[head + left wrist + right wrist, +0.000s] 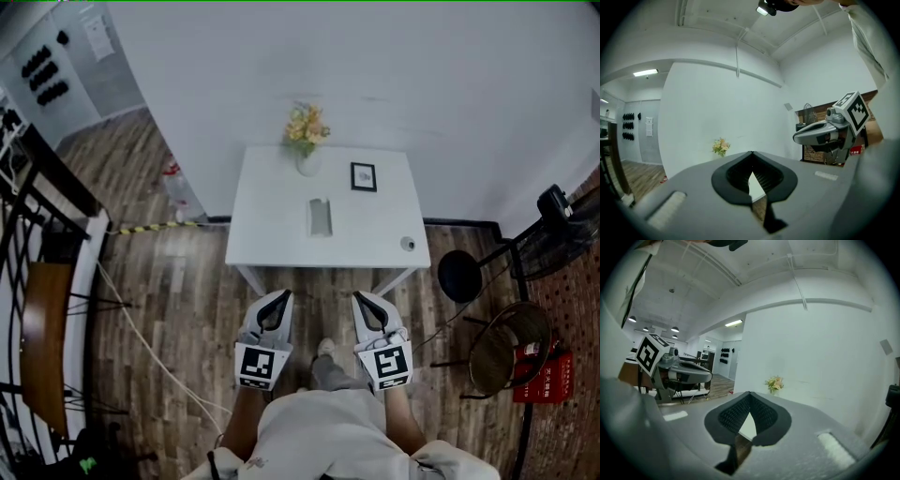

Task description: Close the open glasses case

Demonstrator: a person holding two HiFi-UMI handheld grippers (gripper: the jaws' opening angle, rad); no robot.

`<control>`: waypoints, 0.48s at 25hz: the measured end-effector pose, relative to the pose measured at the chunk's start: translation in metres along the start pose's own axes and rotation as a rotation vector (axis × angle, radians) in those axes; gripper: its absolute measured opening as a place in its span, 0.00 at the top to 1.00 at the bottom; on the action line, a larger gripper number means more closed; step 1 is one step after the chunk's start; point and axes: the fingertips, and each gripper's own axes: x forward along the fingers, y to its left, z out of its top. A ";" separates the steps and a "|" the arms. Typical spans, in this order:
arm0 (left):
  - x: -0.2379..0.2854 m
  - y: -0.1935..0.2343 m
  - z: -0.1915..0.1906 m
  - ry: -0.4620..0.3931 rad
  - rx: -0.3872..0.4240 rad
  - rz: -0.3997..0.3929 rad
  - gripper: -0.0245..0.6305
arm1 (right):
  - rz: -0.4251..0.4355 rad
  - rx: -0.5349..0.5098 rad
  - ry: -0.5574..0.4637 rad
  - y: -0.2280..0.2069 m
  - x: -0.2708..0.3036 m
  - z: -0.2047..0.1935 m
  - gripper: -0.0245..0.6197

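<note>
White table (375,239) holds the glasses case (321,217) at 12 o'clock. Our left hand-held gripper (278,302) and right hand-held gripper (364,305) are clenched, empty, well apart from it. We think the approach comes next.

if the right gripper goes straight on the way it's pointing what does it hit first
Probably the near edge of the white rectangular table. The right gripper, jaws together, aims at it across wooden floor. Its height is unclear, so it might pass above.
</note>
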 end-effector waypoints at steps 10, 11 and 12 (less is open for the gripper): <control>0.073 0.022 0.011 0.028 0.011 0.065 0.93 | 0.064 0.008 -0.018 -0.065 0.056 0.004 0.96; 0.079 0.023 0.011 0.033 0.012 0.069 0.93 | 0.067 0.008 -0.018 -0.070 0.061 0.004 0.96; 0.084 0.024 0.010 0.038 0.014 0.073 0.93 | 0.071 0.006 -0.017 -0.076 0.066 0.004 0.96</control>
